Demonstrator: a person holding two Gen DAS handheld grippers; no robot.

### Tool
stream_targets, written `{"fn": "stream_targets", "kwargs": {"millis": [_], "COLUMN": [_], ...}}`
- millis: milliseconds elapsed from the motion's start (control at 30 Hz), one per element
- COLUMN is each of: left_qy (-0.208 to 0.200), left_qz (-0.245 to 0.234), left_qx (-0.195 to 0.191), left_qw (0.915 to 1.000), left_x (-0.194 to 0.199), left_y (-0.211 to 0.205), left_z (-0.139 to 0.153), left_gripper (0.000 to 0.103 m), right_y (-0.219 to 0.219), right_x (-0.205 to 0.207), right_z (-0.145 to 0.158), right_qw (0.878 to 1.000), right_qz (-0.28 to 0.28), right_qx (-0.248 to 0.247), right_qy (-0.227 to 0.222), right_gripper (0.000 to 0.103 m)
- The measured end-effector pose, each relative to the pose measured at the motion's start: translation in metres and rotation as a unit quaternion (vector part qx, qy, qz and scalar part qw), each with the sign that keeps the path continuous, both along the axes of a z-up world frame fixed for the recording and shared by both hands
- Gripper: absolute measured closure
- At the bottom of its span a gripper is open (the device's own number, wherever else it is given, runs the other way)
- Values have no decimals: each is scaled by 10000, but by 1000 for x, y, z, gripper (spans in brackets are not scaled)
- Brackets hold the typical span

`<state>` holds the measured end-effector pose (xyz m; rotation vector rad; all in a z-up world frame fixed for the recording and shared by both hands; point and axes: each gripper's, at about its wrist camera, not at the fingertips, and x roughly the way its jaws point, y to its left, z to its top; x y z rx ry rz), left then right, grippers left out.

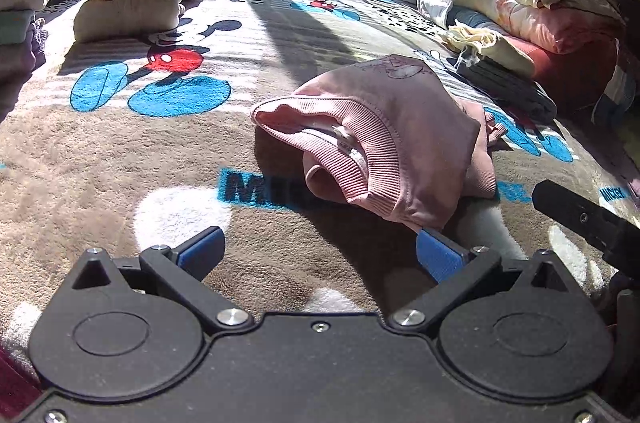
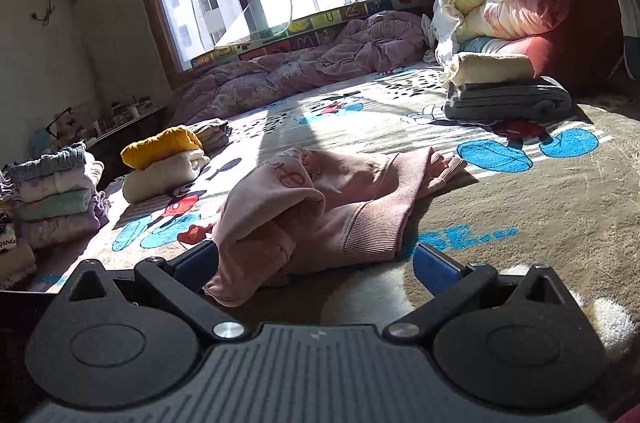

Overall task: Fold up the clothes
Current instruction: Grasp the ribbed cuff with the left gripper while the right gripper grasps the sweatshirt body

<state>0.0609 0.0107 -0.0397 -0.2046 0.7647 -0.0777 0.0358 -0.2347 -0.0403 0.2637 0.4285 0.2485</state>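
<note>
pink sweatshirt (image 2: 320, 199): lying crumpled on the mickey blanket (image 1: 120, 159) covering the bed, just ahead of both my tools.
left tool (image 1: 320, 249): i am holding it wide open, gripping nothing.
right tool (image 2: 316, 261): i am holding it wide open, gripping nothing, left pad touching the cloth.
folded stack (image 2: 164, 163): sitting well apart, yellow on cream.

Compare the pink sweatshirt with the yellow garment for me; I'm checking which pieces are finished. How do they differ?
The pink sweatshirt lies crumpled, hem and cuffs splayed; the yellow garment is a compact folded bundle. The sweatshirt rests directly on the Mickey blanket; the yellow one sits atop a folded cream garment. The sweatshirt lies close before the open right hand-held gripper; the yellow is farther away. Both lie on the bed.
</note>
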Motion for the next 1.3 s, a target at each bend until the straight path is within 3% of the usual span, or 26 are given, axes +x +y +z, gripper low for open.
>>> {"fn": "stream_targets", "kwargs": {"millis": [167,433,533,600,633,700,800,933,1067,1167,1200,1300], "left_qy": [121,78,81,77,66,26,-124,-541,-1047,-1411,-1508,-1718], "left_qz": [55,320,419,430,429,401,213,-300,-1042,-1869,-2225,-3235], "left_qx": [-498,-1725,-1931,-1899,-1859,-1684,-1380,-845,-227,436,727,1555], "left_qw": [9987,9845,9803,9808,9816,9849,9901,9945,9888,9712,9605,9174], "left_x": [18,55,70,75,77,77,73,61,41,19,10,-16], "left_y": [8,16,12,8,5,1,-7,-21,-47,-76,-88,-122], "left_z": [-6,-11,-11,-11,-10,-8,-3,11,27,36,35,26], "left_gripper": [0,2,10,25,31,63,90,97,98,98,98,98], "right_y": [-19,-44,-49,-48,-49,-52,-56,-64,-73,-87,-92,-107], "right_x": [23,38,44,45,45,46,46,45,41,35,32,26], "right_z": [-6,-19,-27,-29,-30,-31,-33,-35,-35,-35,-35,-35], "right_qw": [10000,9941,9901,9889,9879,9859,9830,9787,9731,9681,9663,9605], "right_qz": [-83,113,178,193,203,207,158,96,61,1,-19,-79], "right_qx": [-49,1039,1307,1387,1447,1572,1740,1966,2229,2455,2530,2755], "right_qy": [4,303,479,504,514,538,557,583,582,497,469,383], "right_gripper": [1,1,1,1,1,1,1,1,1,1,1,1]}}
